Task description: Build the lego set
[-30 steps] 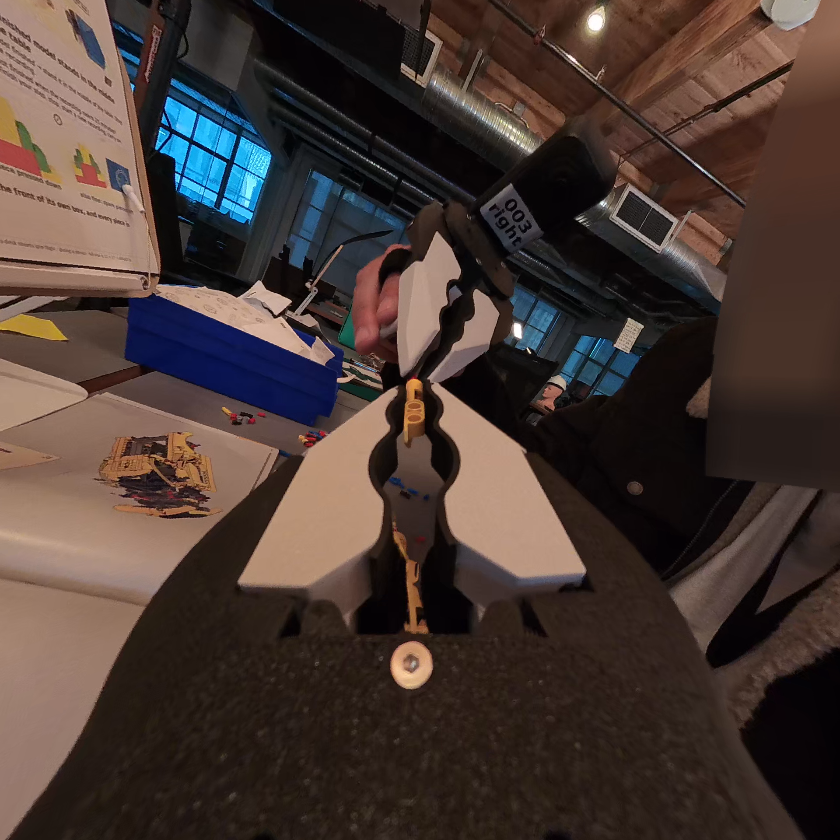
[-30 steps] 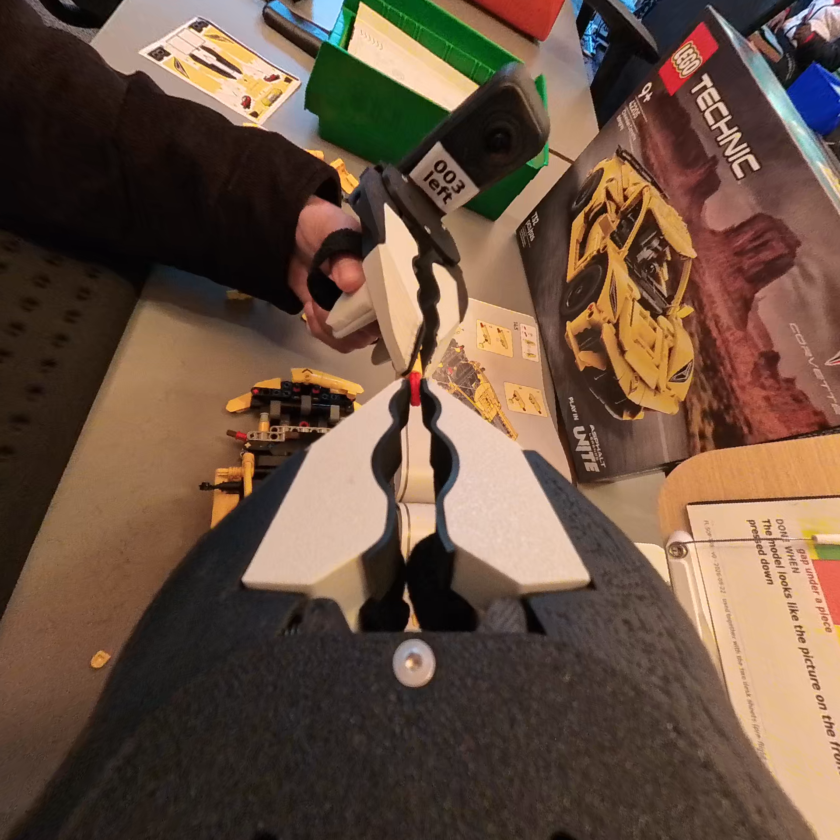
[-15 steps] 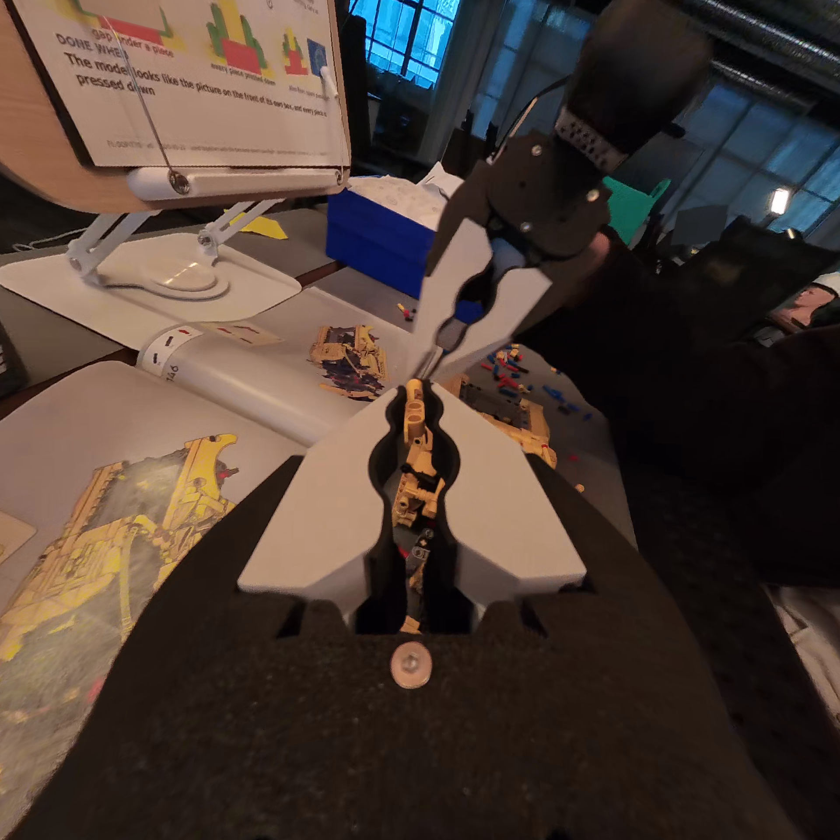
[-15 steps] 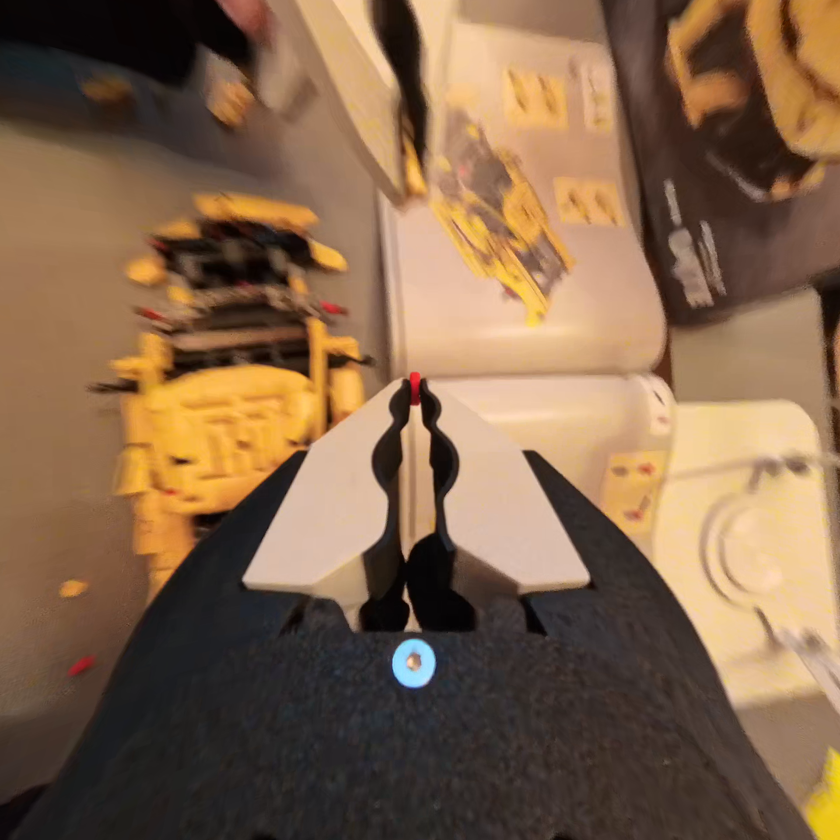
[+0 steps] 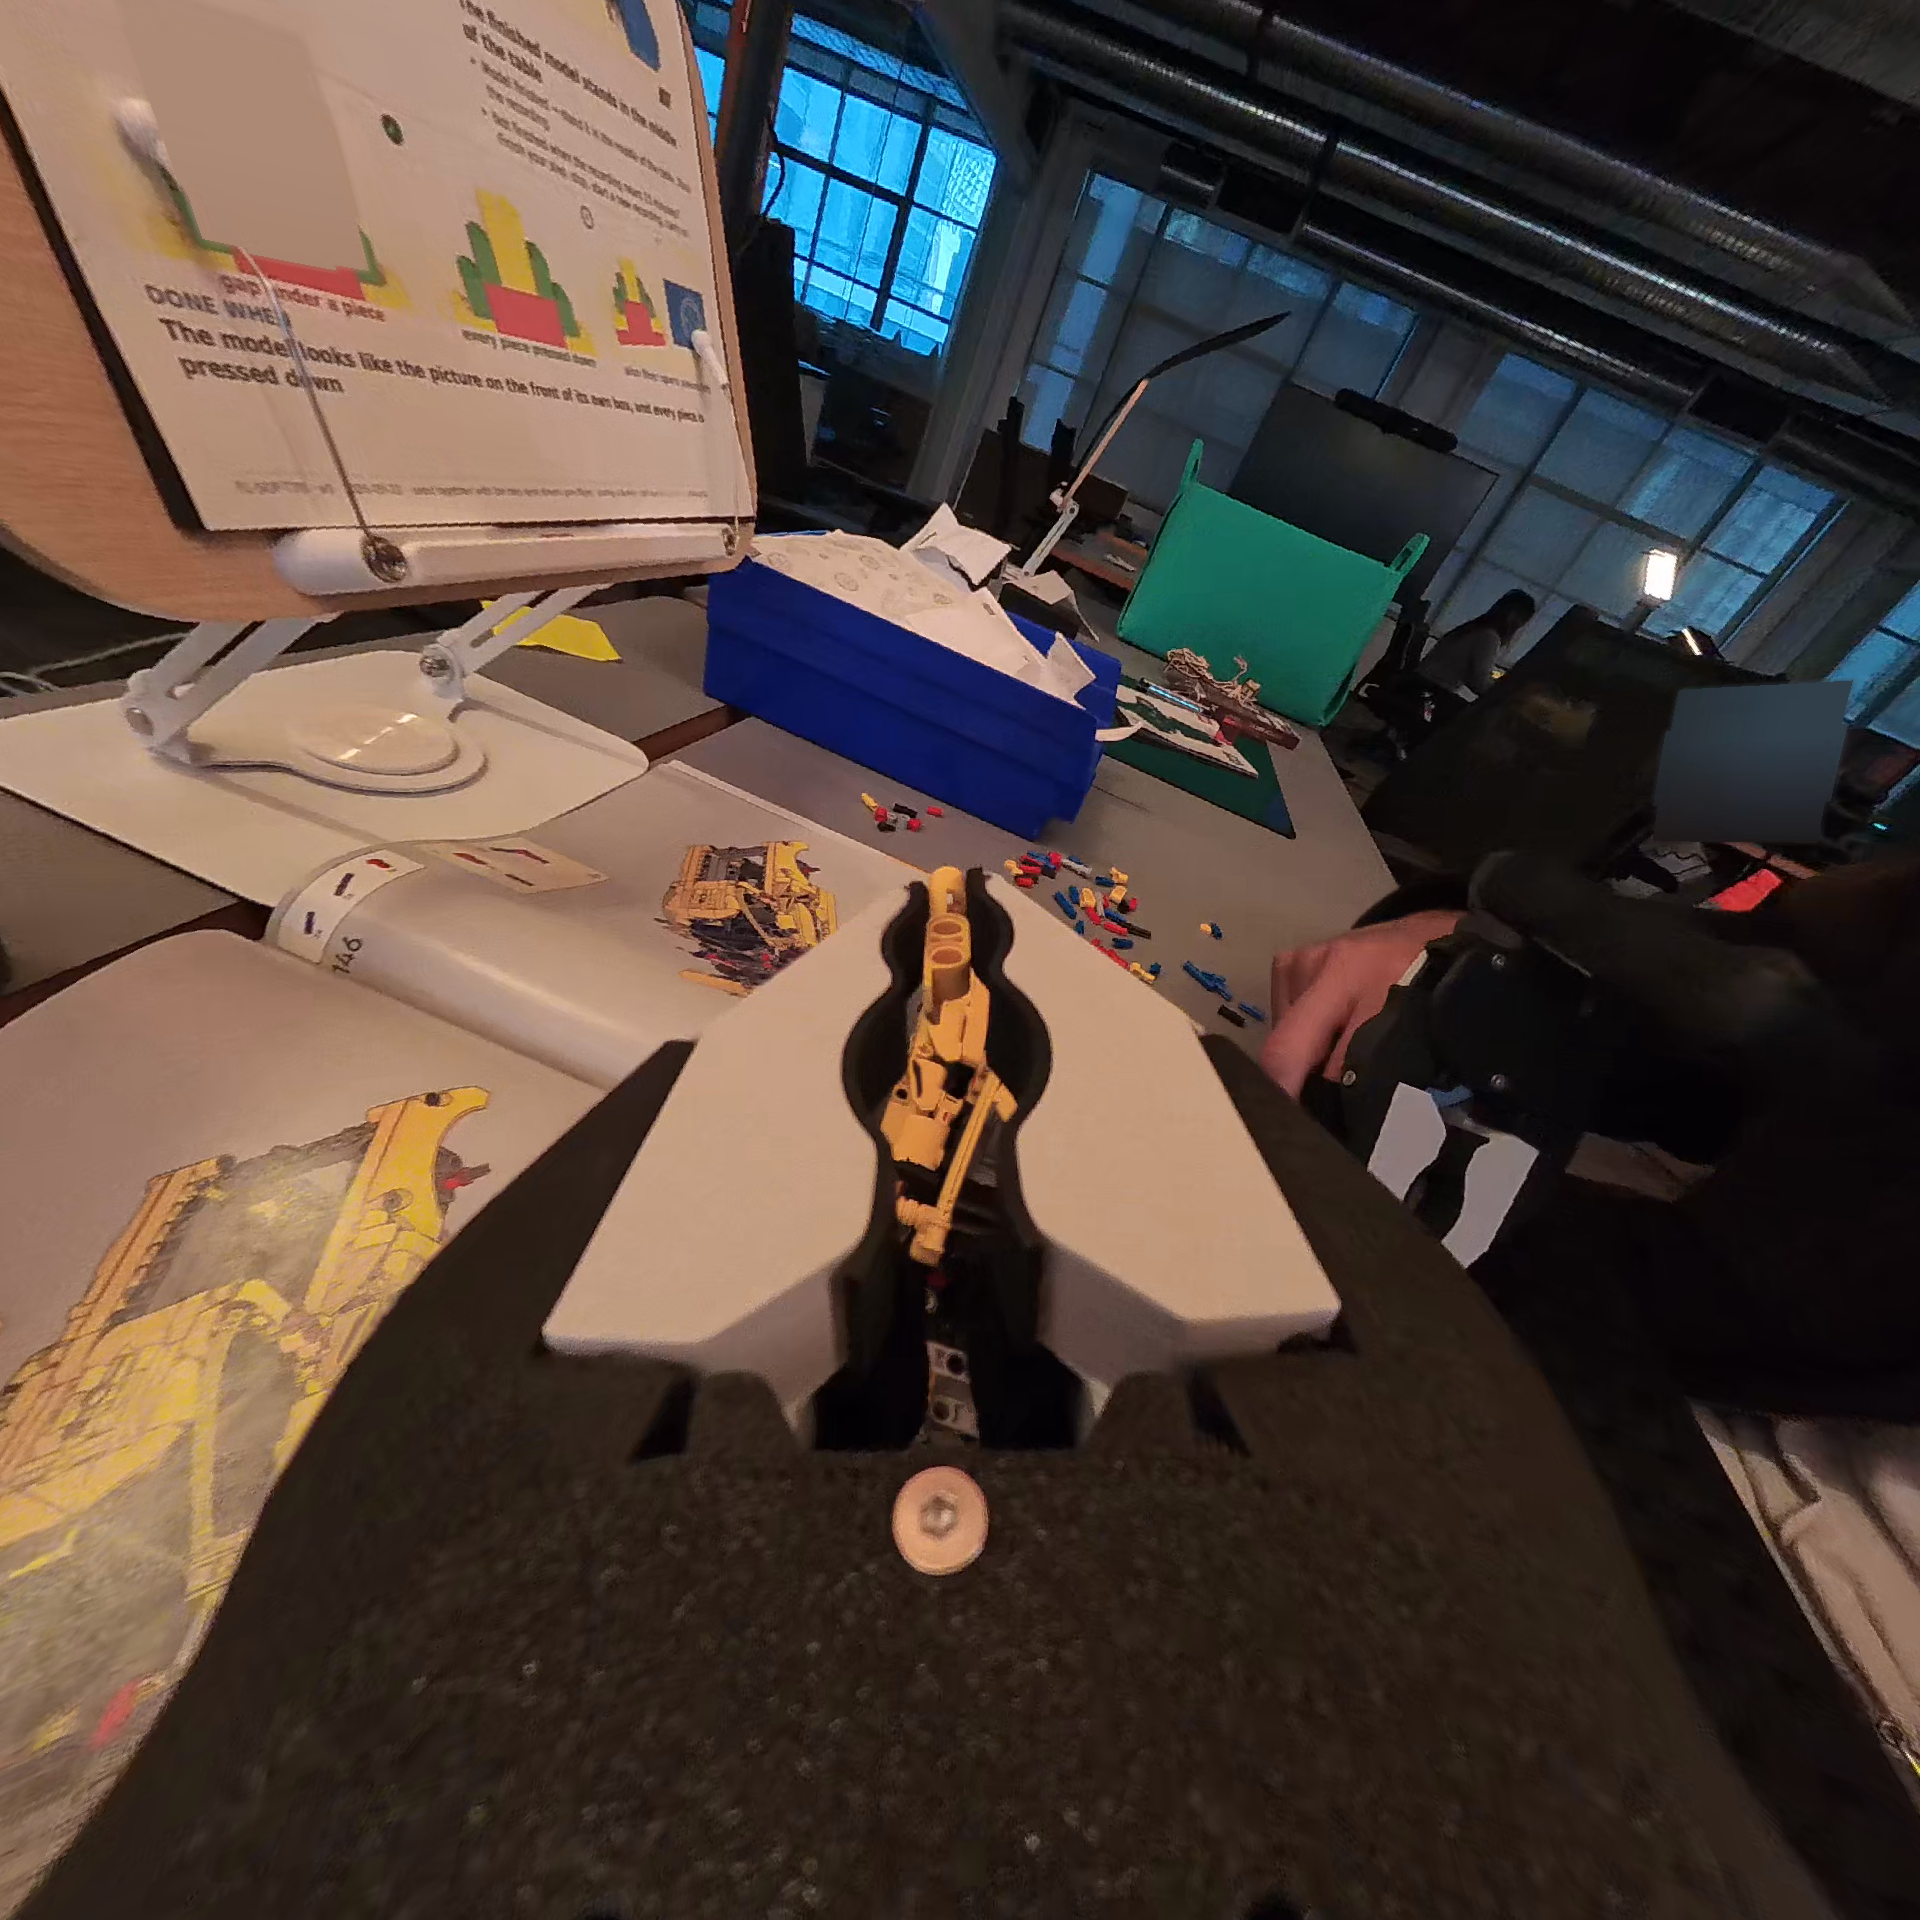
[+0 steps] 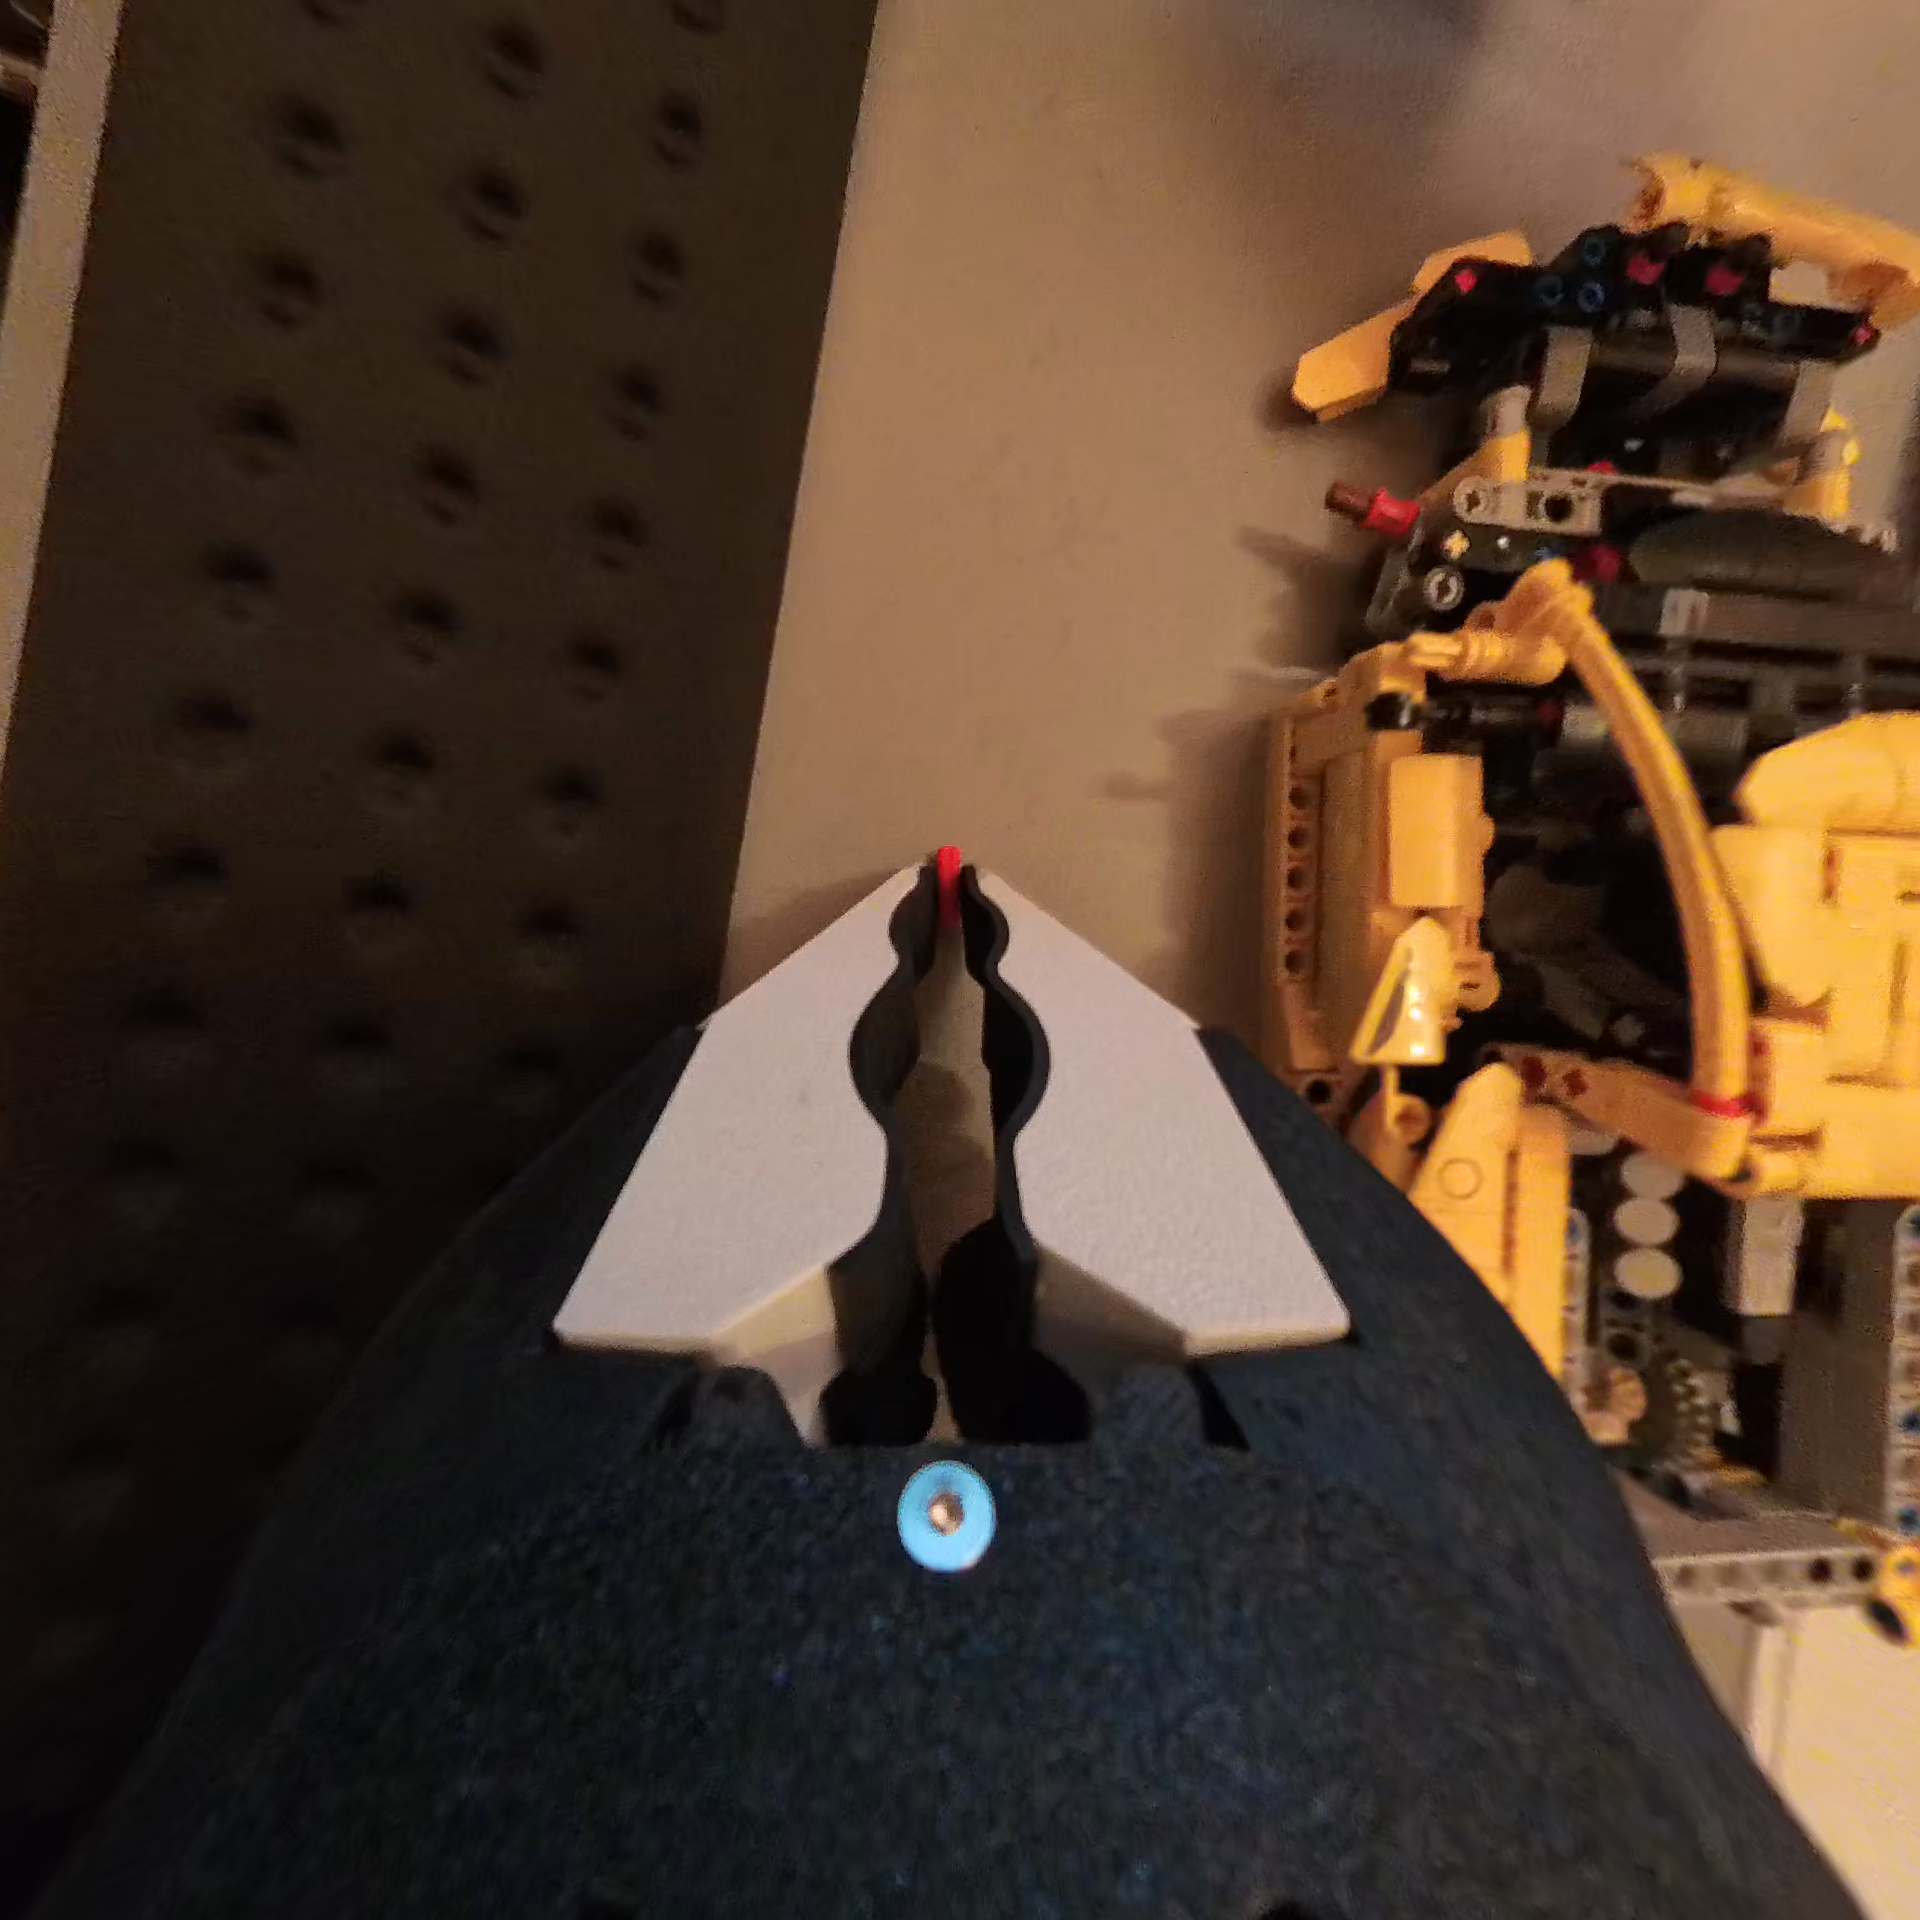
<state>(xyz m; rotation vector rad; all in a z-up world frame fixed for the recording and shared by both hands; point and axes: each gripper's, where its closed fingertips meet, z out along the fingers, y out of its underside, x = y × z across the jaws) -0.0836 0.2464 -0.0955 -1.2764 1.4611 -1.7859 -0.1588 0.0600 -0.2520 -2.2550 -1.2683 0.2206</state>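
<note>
Right gripper (image 6: 945,883) had swung off the left gripper (image 5: 948,894) down beside the yellow model (image 6: 1621,831) on the counter (image 6: 1039,416); fingers pinched a red pin (image 6: 947,868) — left clamped a yellow connector (image 5: 945,935); pin apparently not yet joined.

The left gripper (image 5: 945,904) points toward twelve o'clock, level over the table, its jaws closed down on a yellow piece (image 5: 943,940) pinched at the tips. At three o'clock of it the person's right hand (image 5: 1325,1003) sits low, wrapped round the right gripper's dark handle, sleeve running off to the right. The right gripper (image 6: 948,883) tips steeply downward, jaws nipped together on a small red piece (image 6: 948,878) at twelve o'clock.
</note>
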